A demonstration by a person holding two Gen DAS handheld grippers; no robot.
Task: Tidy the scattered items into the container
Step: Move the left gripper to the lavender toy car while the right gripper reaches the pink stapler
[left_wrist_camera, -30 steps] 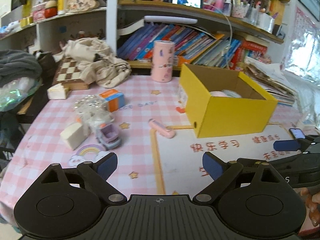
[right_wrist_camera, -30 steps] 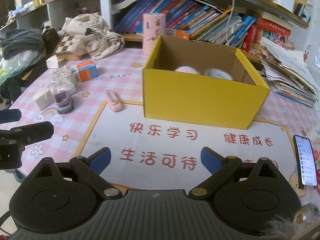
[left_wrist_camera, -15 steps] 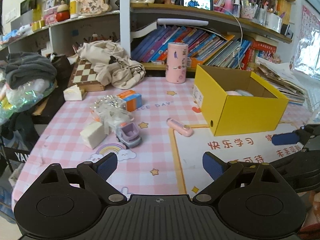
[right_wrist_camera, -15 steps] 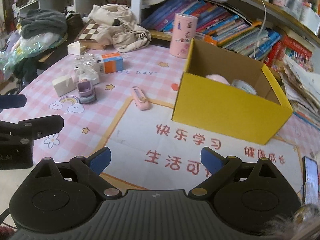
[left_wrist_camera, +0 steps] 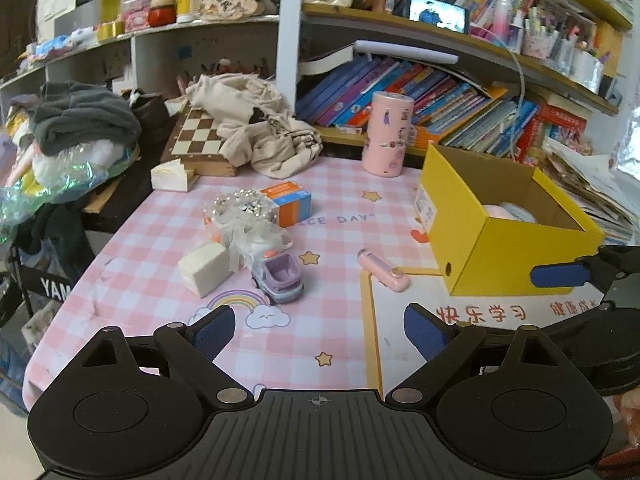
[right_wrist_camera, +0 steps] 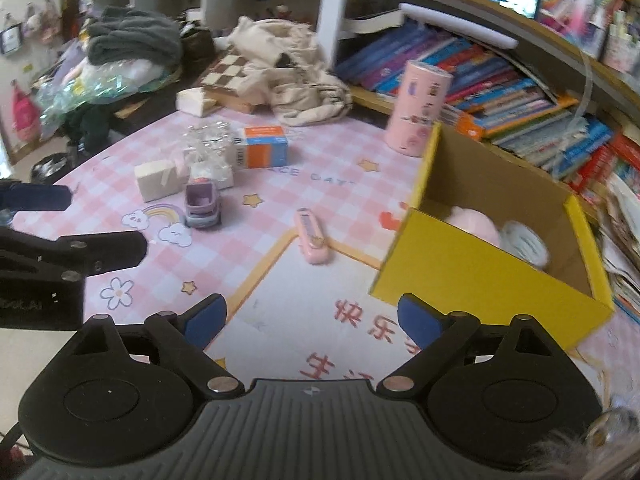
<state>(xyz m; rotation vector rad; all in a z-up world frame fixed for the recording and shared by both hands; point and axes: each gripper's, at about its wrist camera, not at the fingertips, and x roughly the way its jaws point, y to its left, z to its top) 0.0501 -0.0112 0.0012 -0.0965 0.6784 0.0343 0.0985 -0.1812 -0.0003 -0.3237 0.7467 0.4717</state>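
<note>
Right claw [right_wrist_camera: 312, 316] empty, closing slightly, now nearer pink case [right_wrist_camera: 313, 237]; left claw [left_wrist_camera: 318, 326] wide, empty.

We note pink checked table cover [left_wrist_camera: 344, 200], white shelving upright [left_wrist_camera: 289, 32], crowded wooden bookshelf [left_wrist_camera: 460, 36] behind, bright window light at right edge [left_wrist_camera: 630, 140].

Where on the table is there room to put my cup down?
The white mat in front of the yellow box is bare. So is the pink check between the orange box and the pink tube. It is crowded around the toy car and the white block.
</note>
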